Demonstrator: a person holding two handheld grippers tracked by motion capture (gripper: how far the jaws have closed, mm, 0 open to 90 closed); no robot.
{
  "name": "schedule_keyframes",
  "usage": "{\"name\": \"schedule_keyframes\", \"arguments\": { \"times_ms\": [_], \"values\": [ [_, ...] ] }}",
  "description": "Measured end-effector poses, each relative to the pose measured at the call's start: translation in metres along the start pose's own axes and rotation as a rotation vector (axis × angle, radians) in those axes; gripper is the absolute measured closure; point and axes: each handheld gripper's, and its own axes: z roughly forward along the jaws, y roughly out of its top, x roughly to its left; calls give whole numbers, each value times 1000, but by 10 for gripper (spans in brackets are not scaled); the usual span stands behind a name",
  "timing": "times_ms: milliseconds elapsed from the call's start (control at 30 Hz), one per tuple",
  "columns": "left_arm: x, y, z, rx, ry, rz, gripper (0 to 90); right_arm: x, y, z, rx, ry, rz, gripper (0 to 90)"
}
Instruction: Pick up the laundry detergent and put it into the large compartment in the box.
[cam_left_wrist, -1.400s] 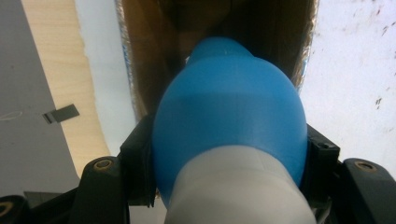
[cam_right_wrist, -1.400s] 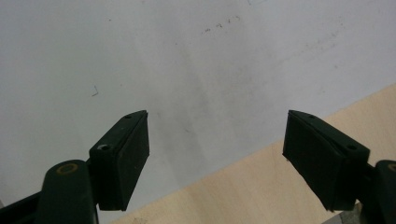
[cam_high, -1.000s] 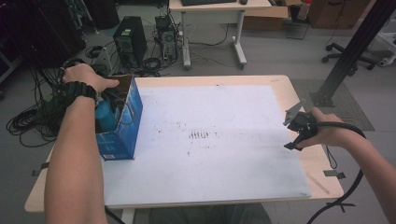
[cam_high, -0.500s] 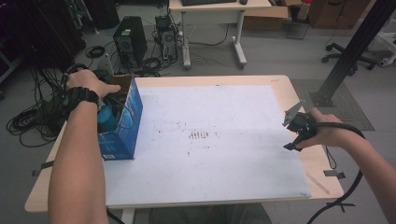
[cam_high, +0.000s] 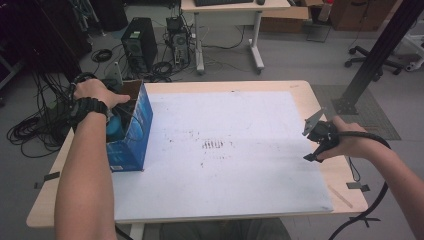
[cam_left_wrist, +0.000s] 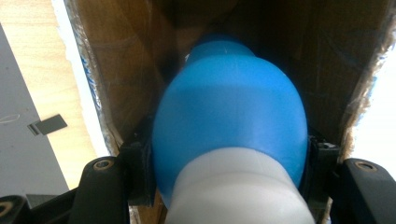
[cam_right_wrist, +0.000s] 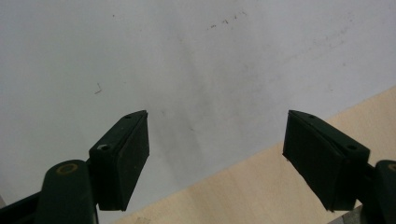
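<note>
**Tongs Clamped on a Blue Bottle Inside the Box**

Tongs were two in number at that surface, one pair in each of the person's hands. The left tongs (cam_left_wrist: 229, 154) were reaching down into the open top of a single blue cardboard box (cam_high: 131, 135), and their jaws were pressed against either side of one rounded blue bottle (cam_left_wrist: 229, 121) with a white neck, gripping it firmly. The bottle sat inside the box, its brown cardboard walls rising close on both sides of it in the left gripper view. From above, a patch of that same blue showed within the box opening, just below the person's left hand (cam_high: 95, 92), which wore one black wristwatch (cam_high: 89, 106).

The box stood upright near the left edge of the surface (cam_high: 170, 86), partly on the one white sheet (cam_high: 225, 150) that covered most of the wooden top.

The right tongs (cam_right_wrist: 215, 154) hung well apart from the box, over the right edge of the white sheet where it met the bare wood. Their two black jaws stood wide apart with nothing between them, only sheet and wood beneath. The right hand (cam_high: 350, 142) held them just above the surface, a black cable (cam_high: 372, 142) looping from them.

Beyond the surface stood one second desk (cam_high: 230, 7) and one computer tower (cam_high: 136, 42) on the floor among cables.
</note>
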Motion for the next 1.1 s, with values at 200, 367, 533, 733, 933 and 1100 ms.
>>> {"name": "schedule_keyframes", "arguments": {
  "times_ms": [200,367,533,733,933,1100],
  "values": [
    [0,1,4,2,2,2,375,0,1,0,0,1,-1,229],
    [0,2,8,2,2,3,375,0,1,-1,-3,0,0,229],
    [0,2,12,1,-3,3,374,1,0,-1,-1,0,-1,229],
    [0,3,12,-2,0,4,374,1,0,-2,-3,-1,-1,229],
    [0,3,13,-11,-2,8,374,2,0,-2,-1,-1,0,229],
    [1,4,14,-15,-3,8,373,1,-1,-2,-1,0,1,229]
  ]
}}
